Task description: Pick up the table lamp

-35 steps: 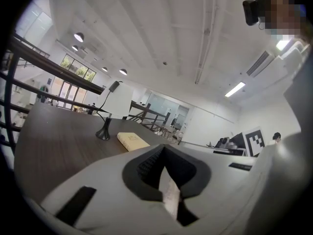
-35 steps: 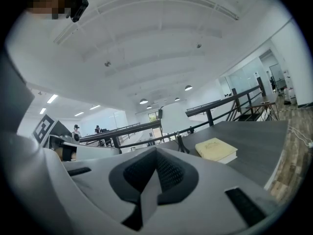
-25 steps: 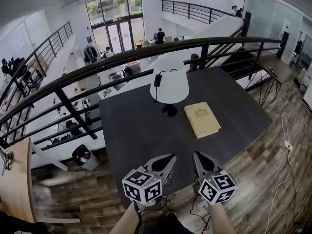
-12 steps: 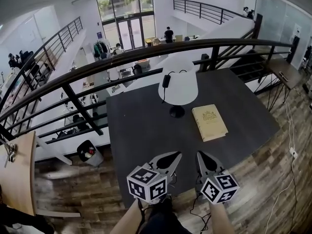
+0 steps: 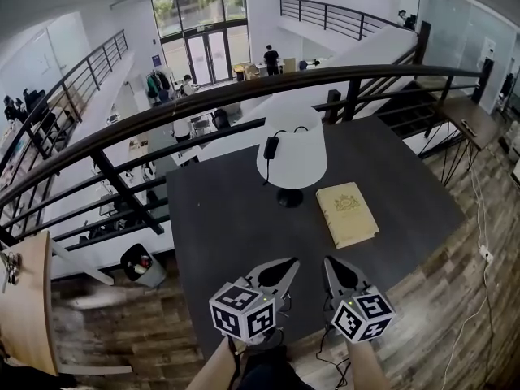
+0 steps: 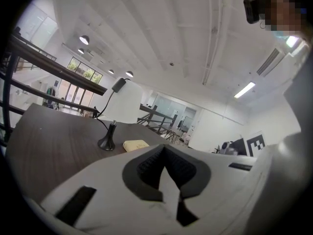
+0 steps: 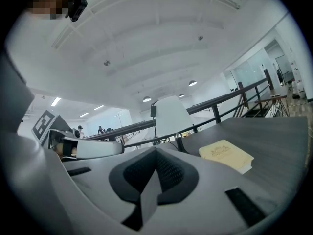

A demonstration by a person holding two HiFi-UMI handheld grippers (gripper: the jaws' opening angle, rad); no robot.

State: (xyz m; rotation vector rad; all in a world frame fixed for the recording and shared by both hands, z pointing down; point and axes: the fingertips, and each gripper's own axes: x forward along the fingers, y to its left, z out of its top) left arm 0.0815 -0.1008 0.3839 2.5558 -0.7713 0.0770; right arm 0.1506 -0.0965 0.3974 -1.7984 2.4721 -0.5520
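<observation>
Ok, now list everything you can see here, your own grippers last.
table: one, dark grey, in front of the railing
lamp: one, white shade on a black base, far middle of the table
book: one, cream, closed, flat on the table right of the lamp
railing: one, black, behind the table
left gripper: one, white, shut, empty, at the table's near edge
right gripper: one, white, shut, empty, beside the left one

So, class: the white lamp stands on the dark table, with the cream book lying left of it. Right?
Not quite. In the head view the book lies right of the lamp, both on the dark table.
</observation>
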